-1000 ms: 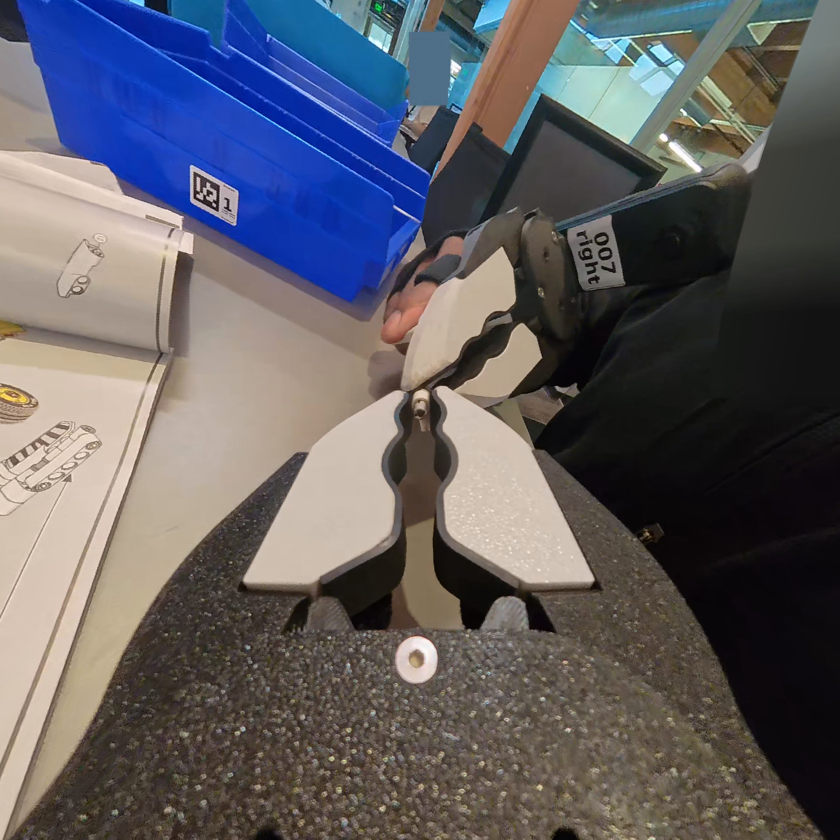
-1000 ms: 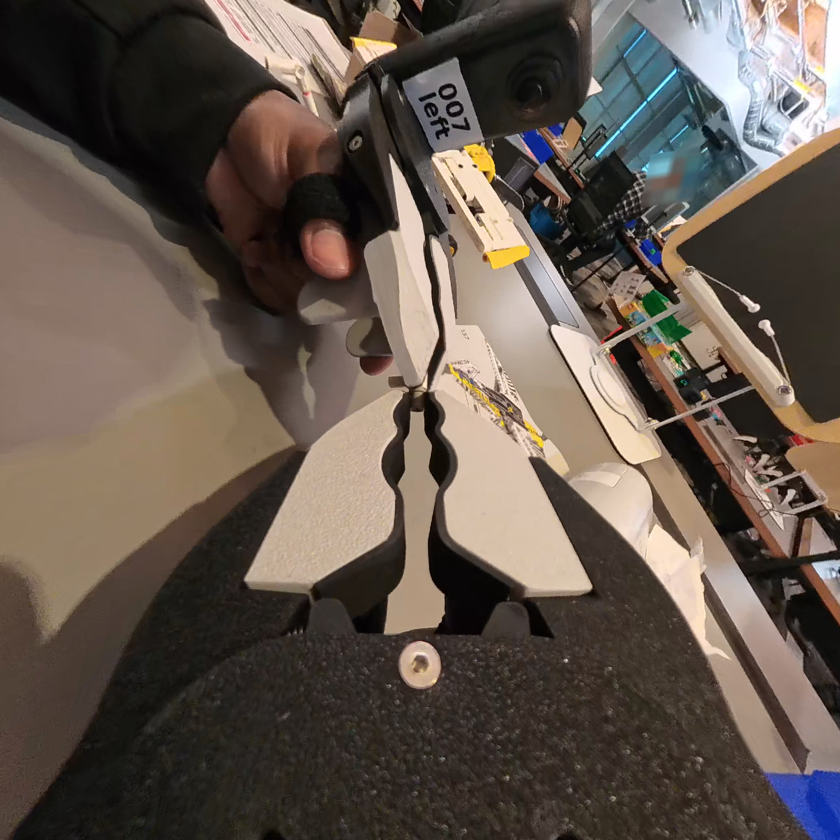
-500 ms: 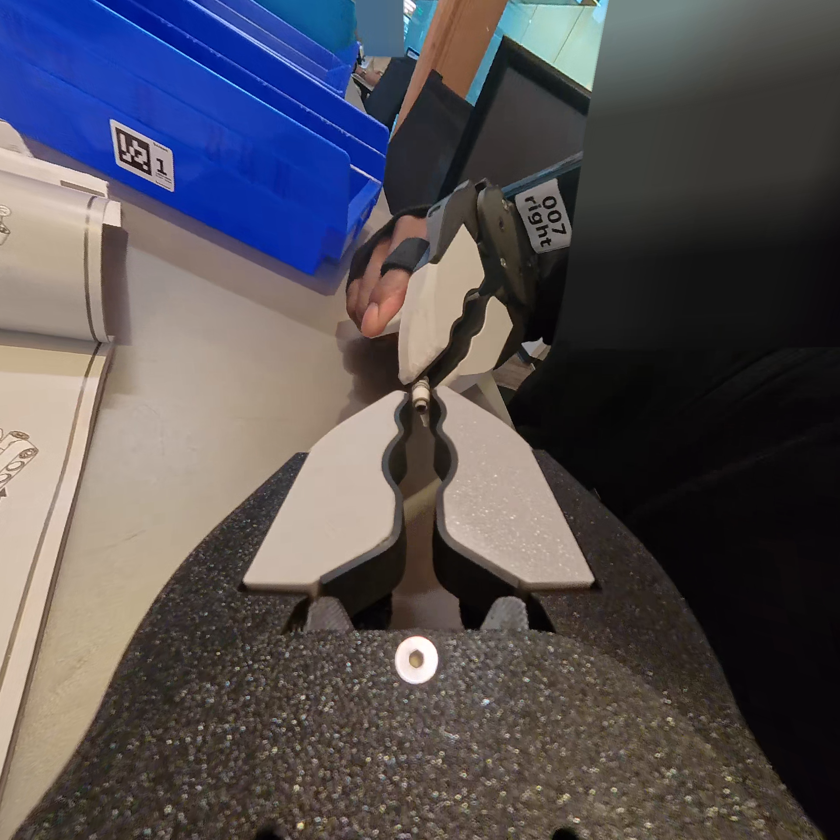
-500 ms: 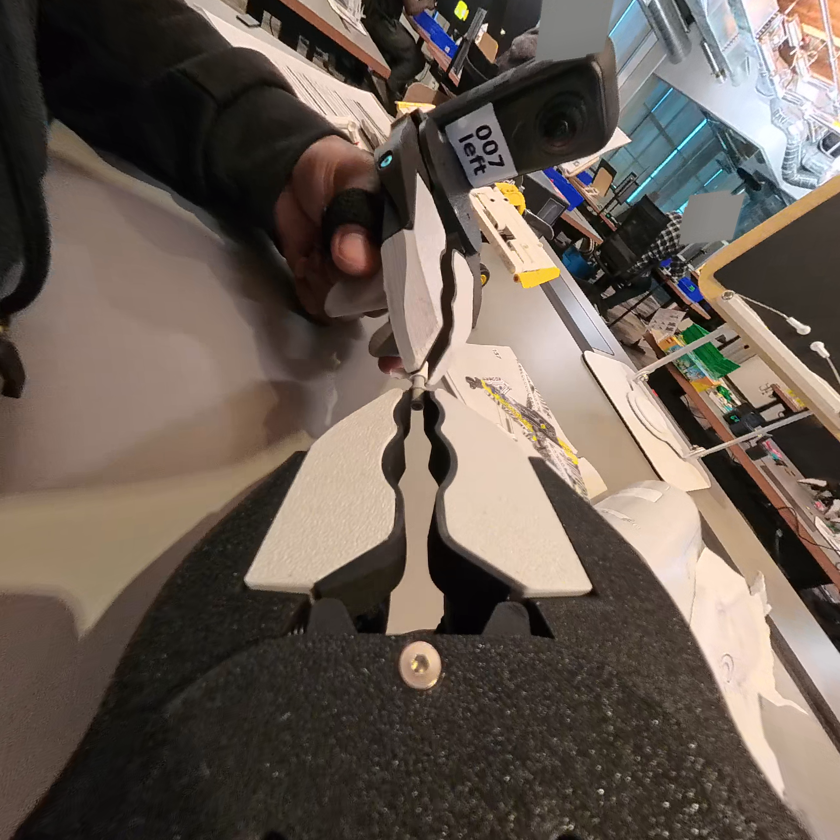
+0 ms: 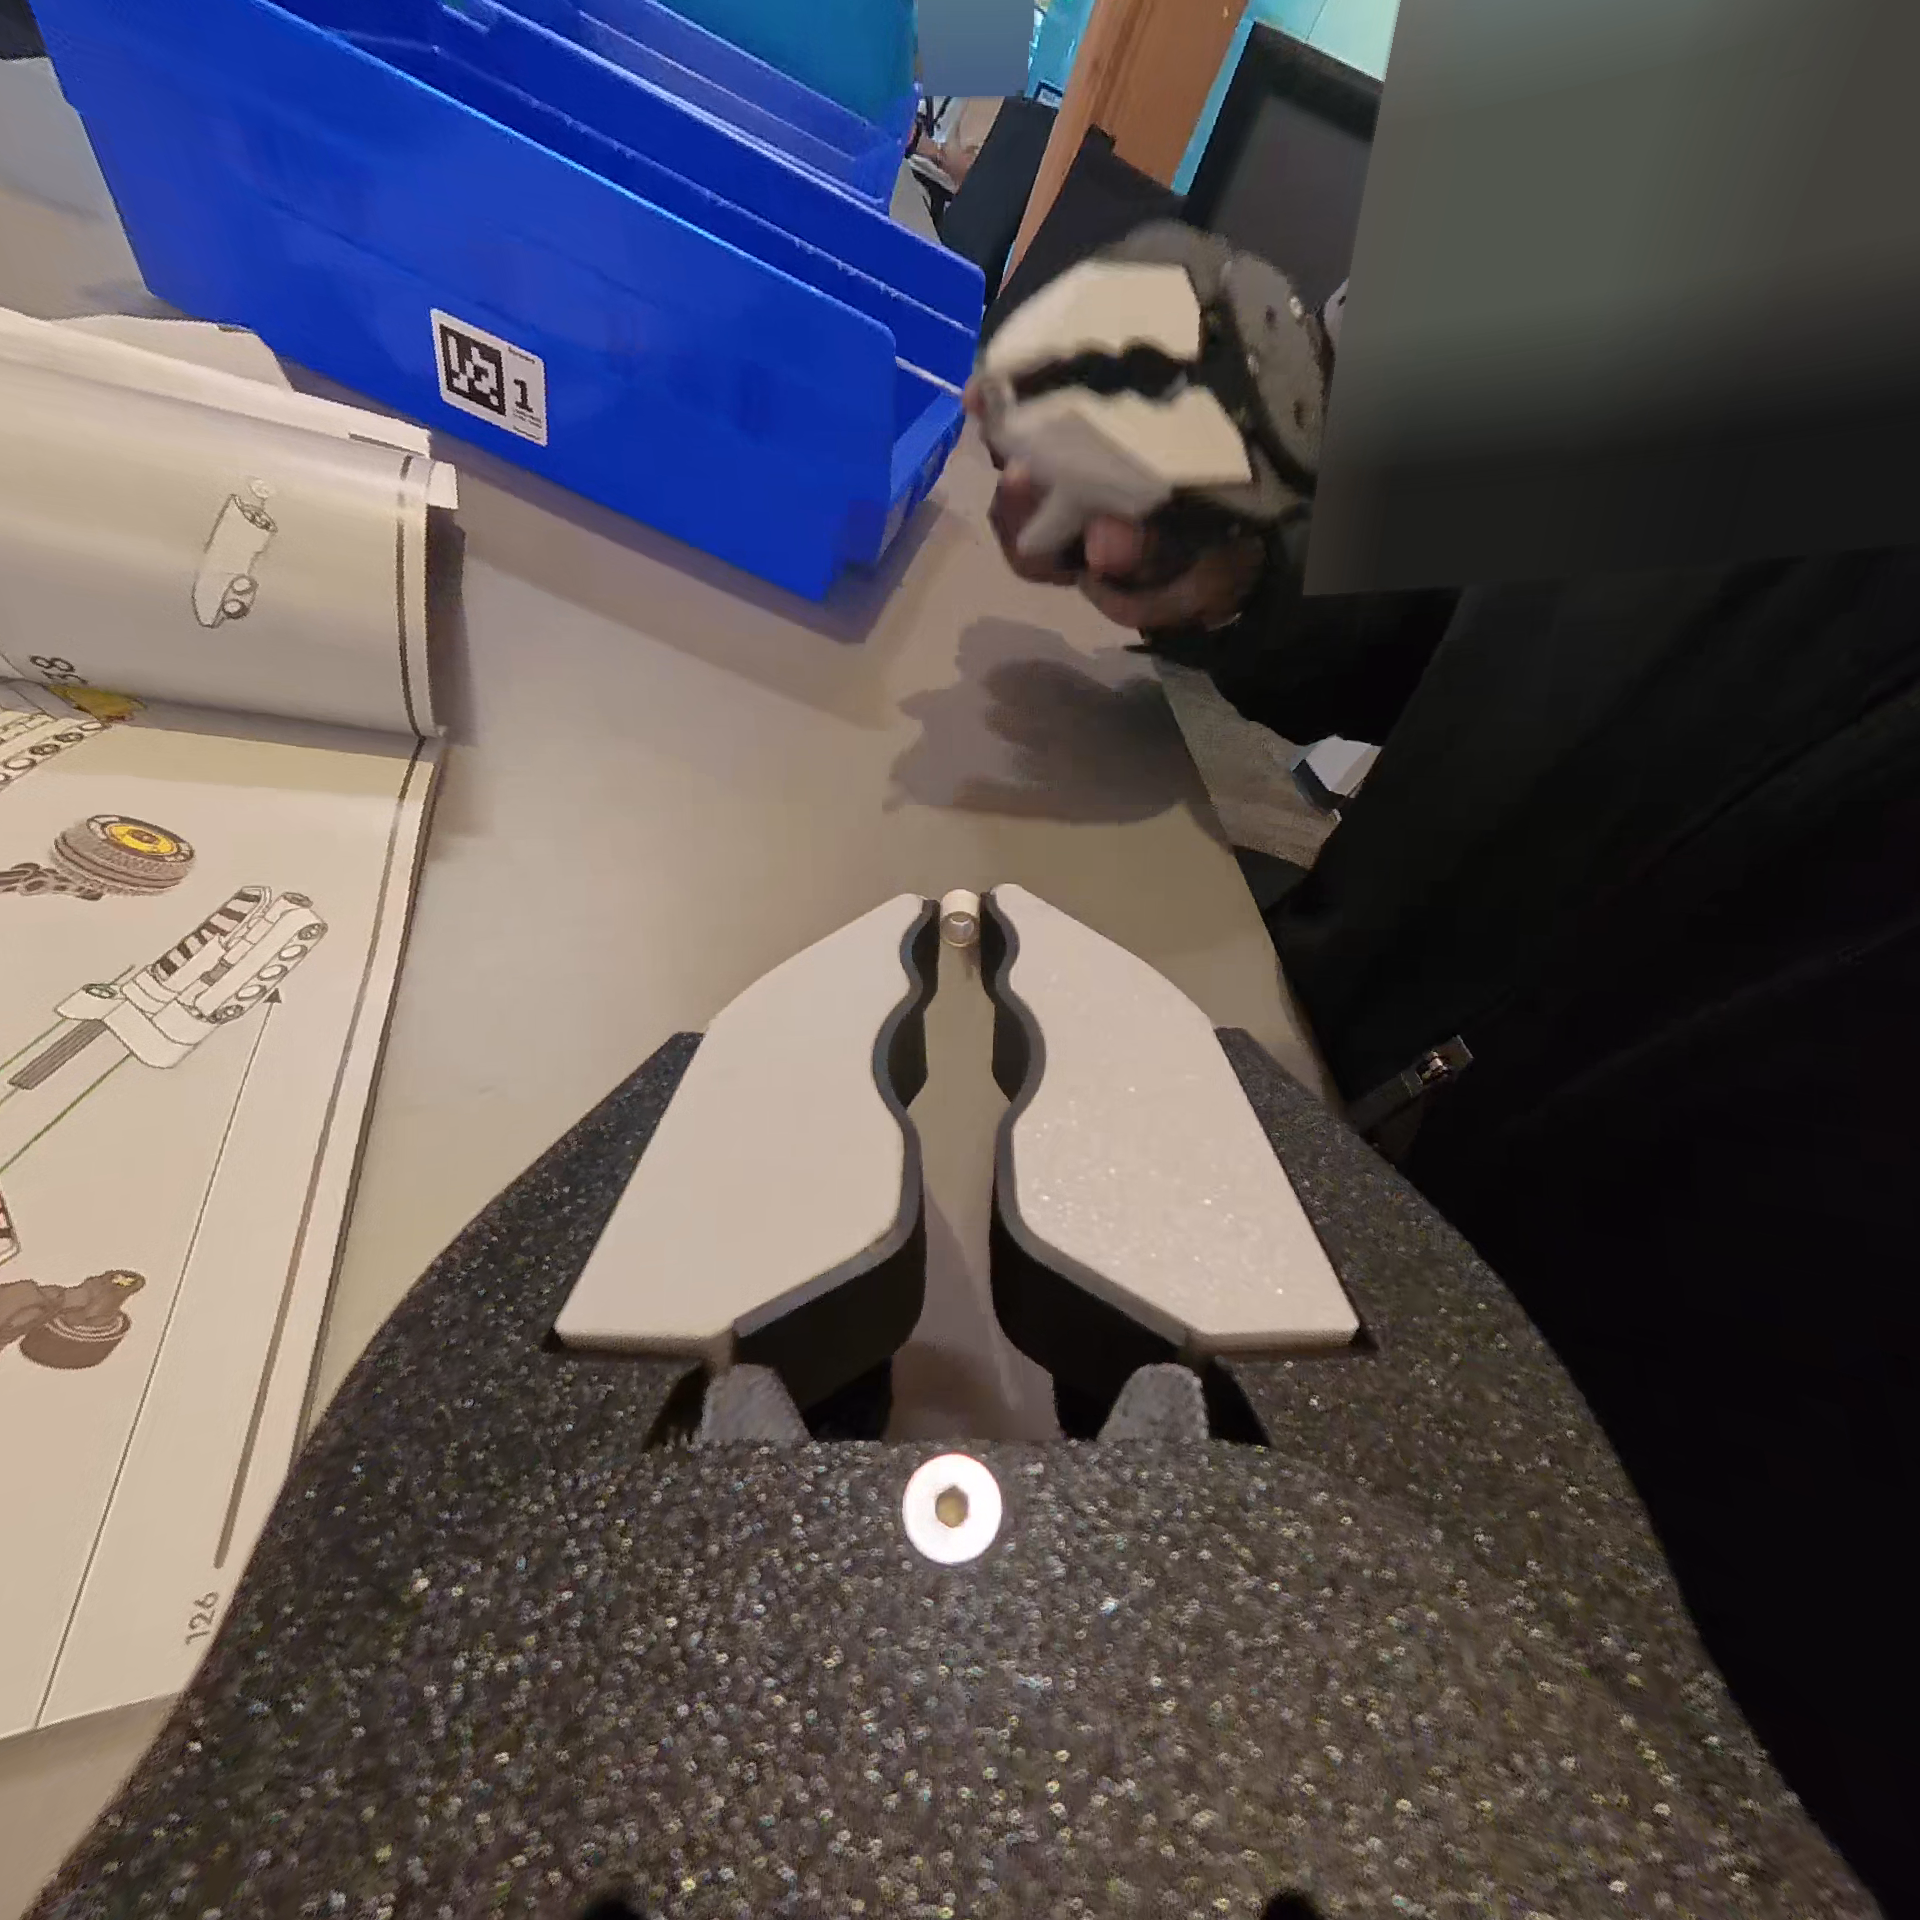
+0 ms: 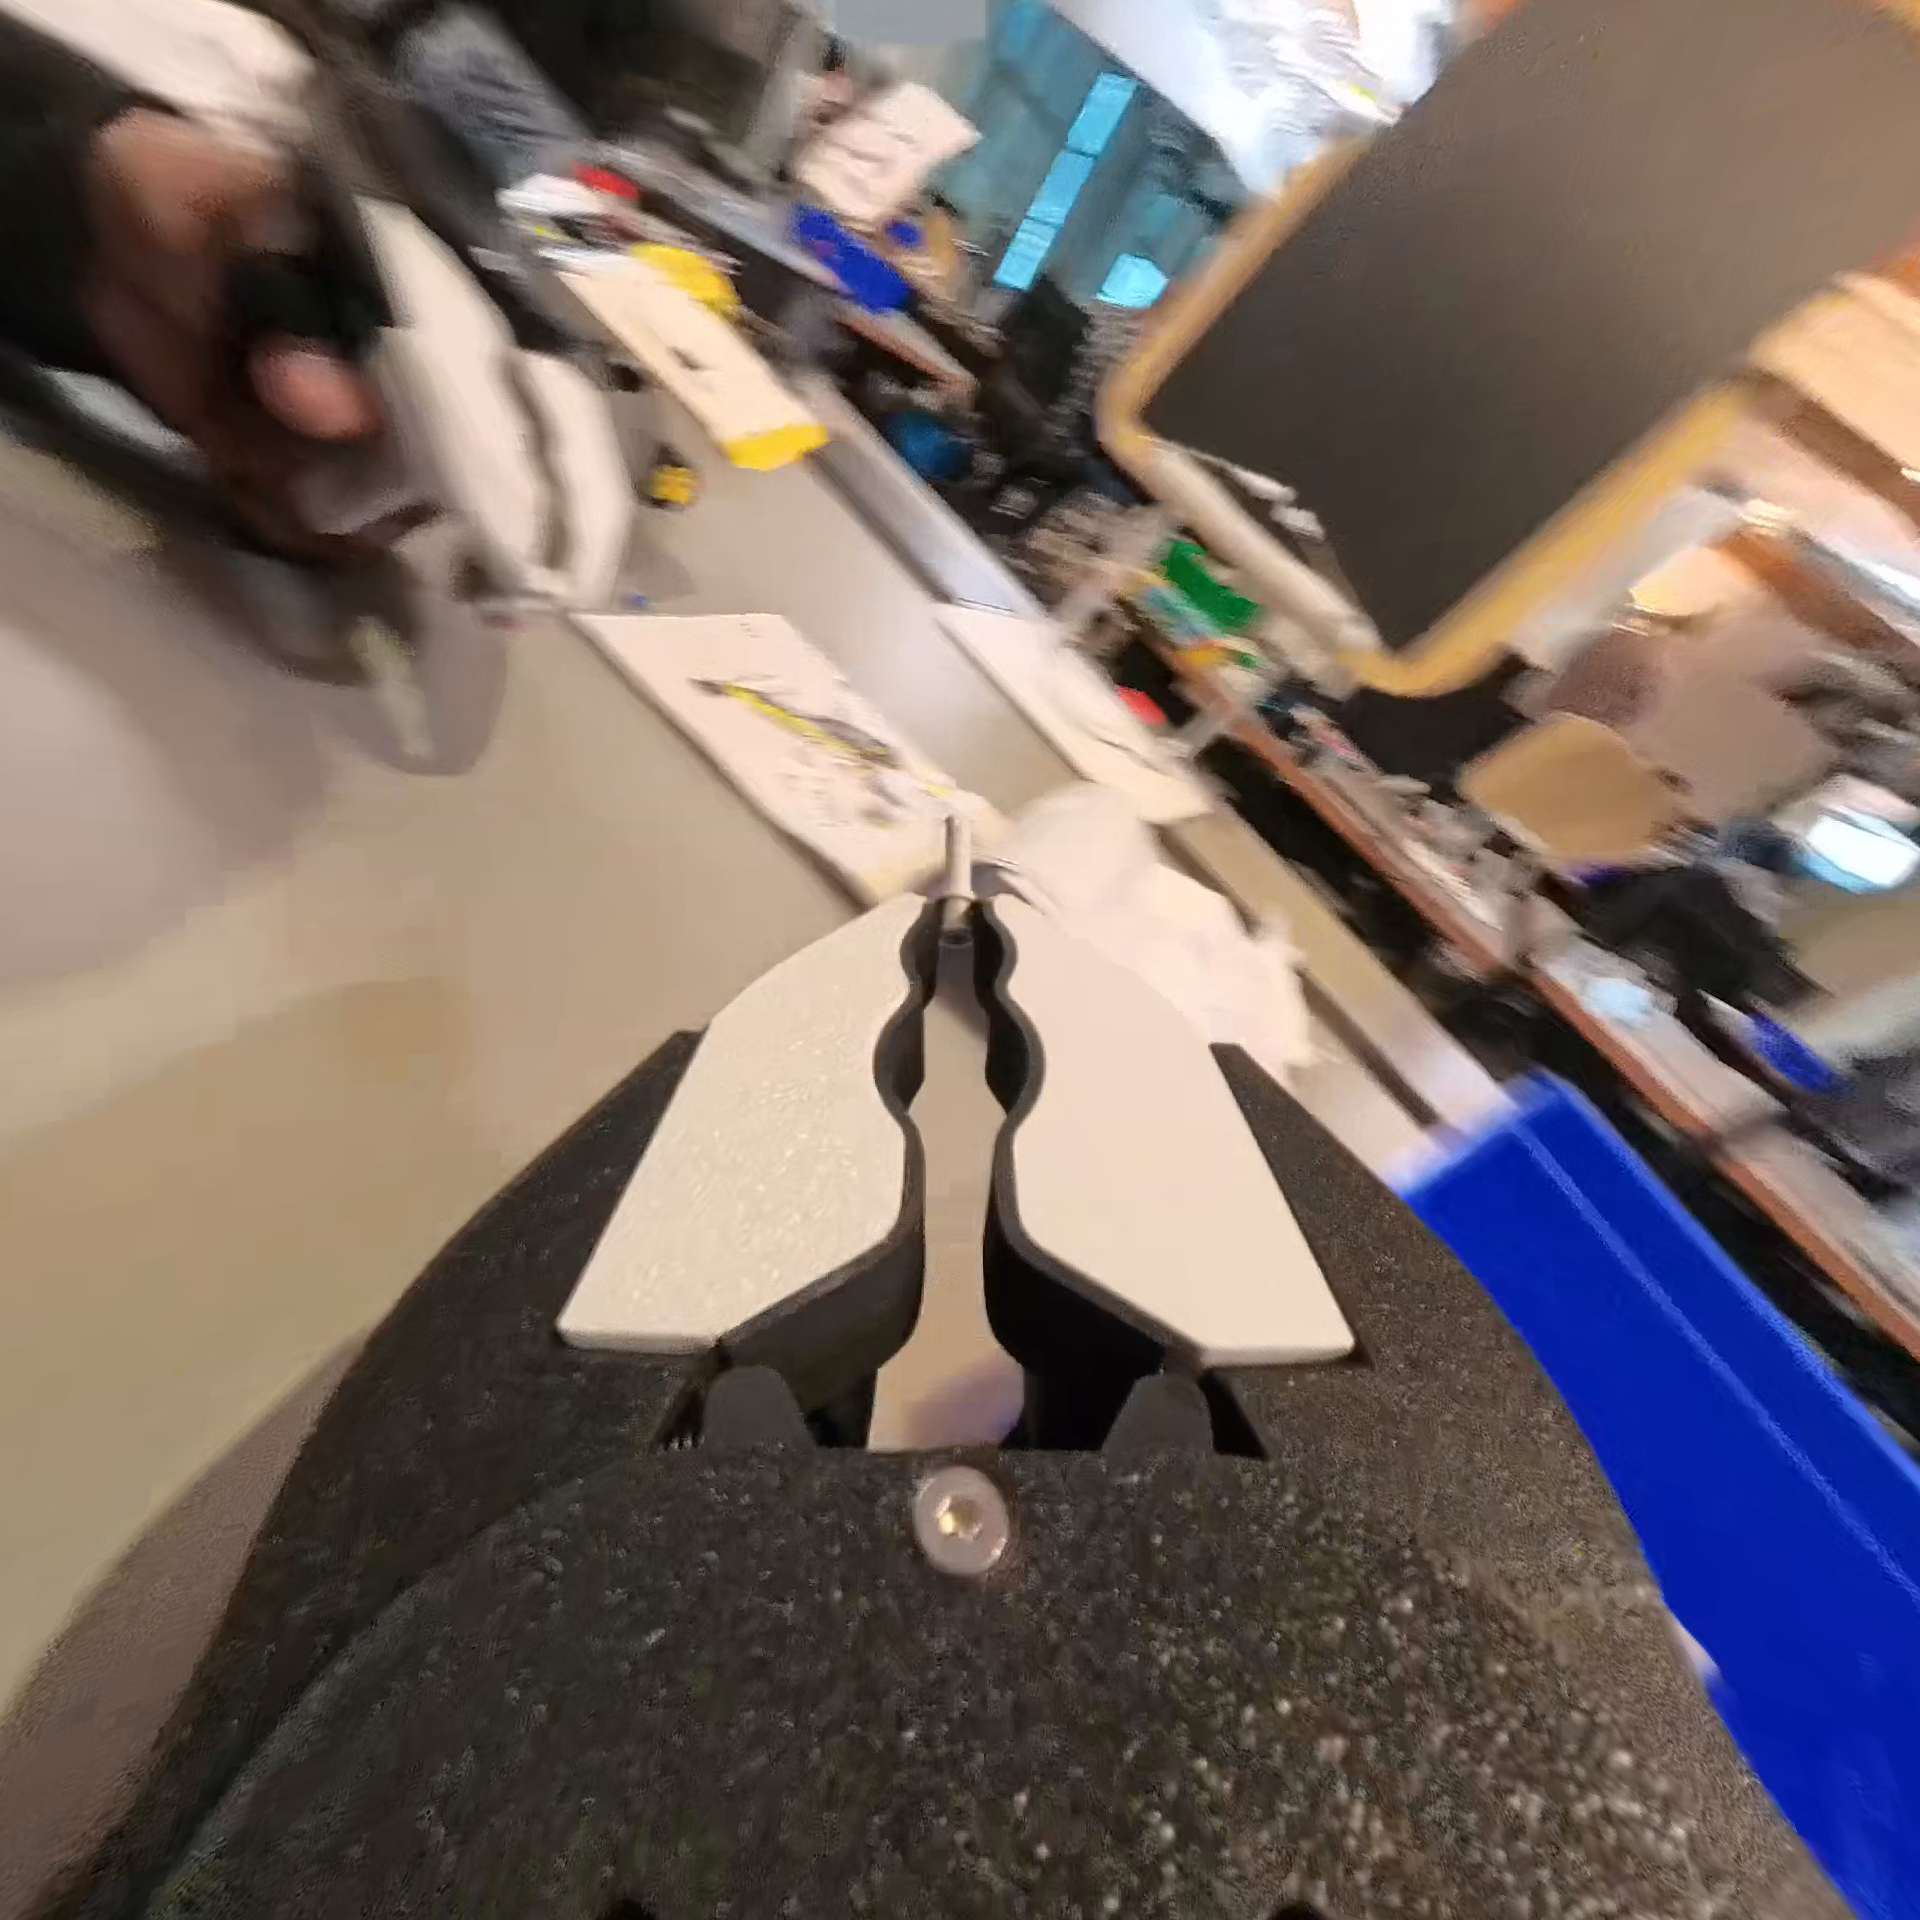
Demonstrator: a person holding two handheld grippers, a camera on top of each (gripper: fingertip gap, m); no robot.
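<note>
Left wrist view: you look down at a grey table (image 5: 644,790).
Blue bins (image 5: 540,208): far left on the table, with a black-and-white sticker.
Paper booklet (image 5: 187,935): open on the left, with drawings of toy parts.
Right gripper (image 6: 956,914): your fingers pinch a thin grey pin (image 6: 954,862) that sticks out past the tips. White crumpled paper (image 6: 1143,914) lies just behind.
Left gripper (image 5: 961,914): your fingertips pinch a small pale tube (image 5: 960,916), close above the near table.
Gap between them: your two grippers are well apart.
</note>
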